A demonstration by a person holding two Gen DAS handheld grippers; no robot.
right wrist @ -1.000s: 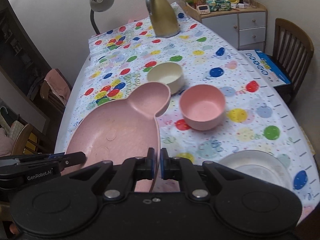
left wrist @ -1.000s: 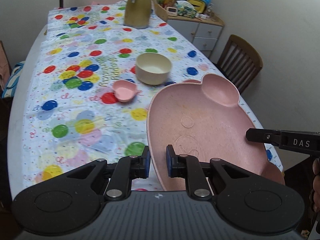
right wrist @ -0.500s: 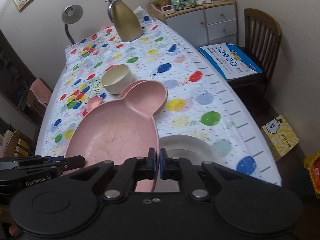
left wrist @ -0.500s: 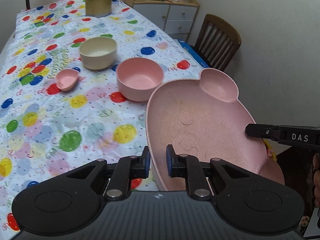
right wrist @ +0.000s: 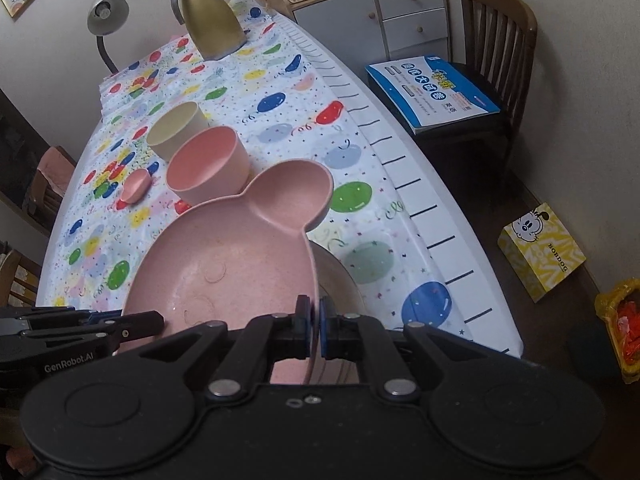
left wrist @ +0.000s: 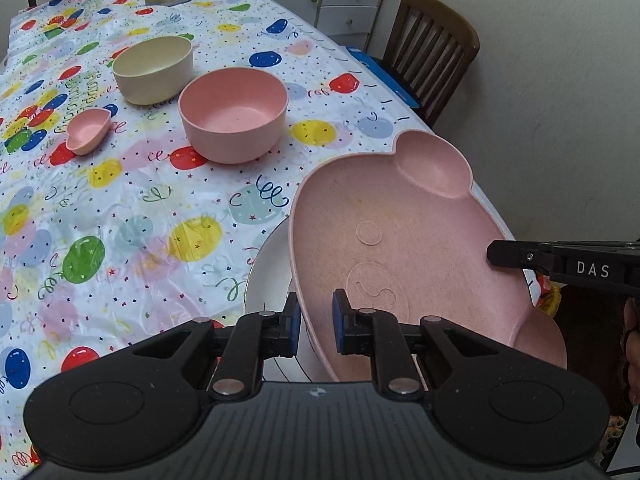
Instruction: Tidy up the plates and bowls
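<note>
A pink bear-shaped plate [left wrist: 400, 248] is held tilted above a white plate [left wrist: 268, 276] near the table's front right edge. My left gripper [left wrist: 316, 324] is shut on the pink plate's left rim. My right gripper [right wrist: 314, 320] is shut on its right rim [right wrist: 310, 272]; it also shows in the left wrist view [left wrist: 560, 260]. The white plate [right wrist: 340, 280] is mostly hidden under the pink one. A pink bowl [left wrist: 234, 114], a cream bowl [left wrist: 154, 68] and a small pink heart dish [left wrist: 88, 130] stand further back.
A gold jug [right wrist: 210, 16] and a desk lamp [right wrist: 106, 12] stand at the table's far end. A wooden chair [right wrist: 496, 32] with a blue box [right wrist: 432, 94] is to the right. A yellow box [right wrist: 542, 252] lies on the floor.
Both grippers have carried the pink bear plate to the right, over the white plate. The pink bowl and cream bowl have not moved on the table.
</note>
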